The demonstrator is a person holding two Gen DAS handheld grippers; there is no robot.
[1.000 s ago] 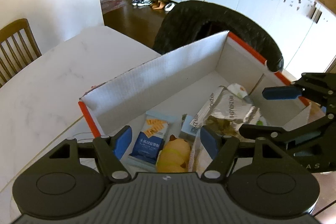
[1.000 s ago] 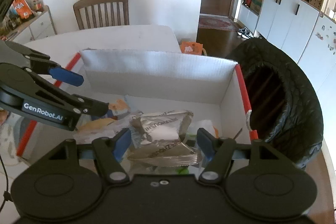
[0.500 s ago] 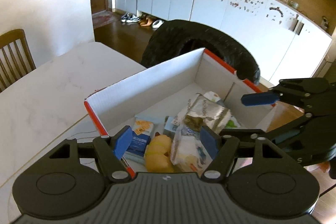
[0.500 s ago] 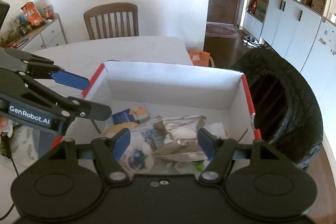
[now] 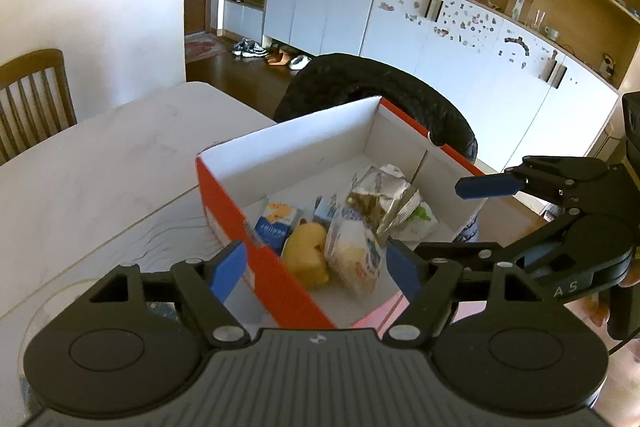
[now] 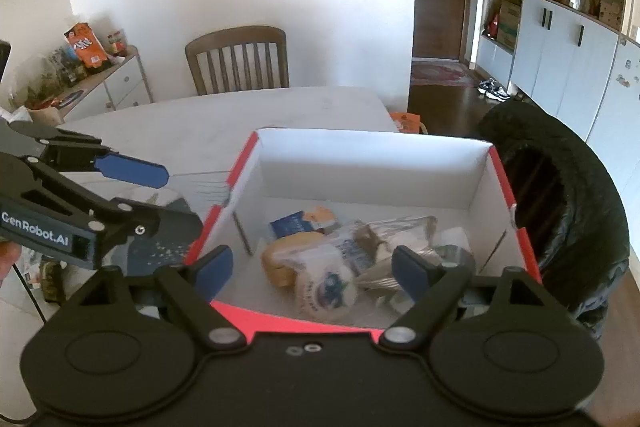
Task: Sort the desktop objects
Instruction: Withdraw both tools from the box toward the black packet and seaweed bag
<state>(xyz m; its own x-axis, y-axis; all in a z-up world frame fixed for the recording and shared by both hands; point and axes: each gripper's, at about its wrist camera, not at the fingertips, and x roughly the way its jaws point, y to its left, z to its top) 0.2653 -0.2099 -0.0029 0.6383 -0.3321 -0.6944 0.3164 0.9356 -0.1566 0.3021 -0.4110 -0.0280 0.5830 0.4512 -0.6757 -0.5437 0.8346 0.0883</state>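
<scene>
Left wrist view
L gripper (image 5: 316, 269): jaws have just been opening, wide apart, nothing held; the box's red near wall is seen between the pads.
Box (image 5: 288, 151): on the table (image 5: 100, 163), by its far-right edge; snack packets (image 5: 354, 251) piled at the box's near-left corner.
Risk: the near wall could be clipped if the gripper is lowered, shoving the box toward the table edge.
Room: bare table left of box.

Right wrist view
R gripper (image 6: 310, 273): jaws have just been opening, nothing gripped; packets lie below, prob. untouched.
L gripper, side-on: beside the box's left wall.
Risk: grippers could collide over the box.
Room: box's far half bare; black bag (image 6: 560, 211) close at right wall.
</scene>
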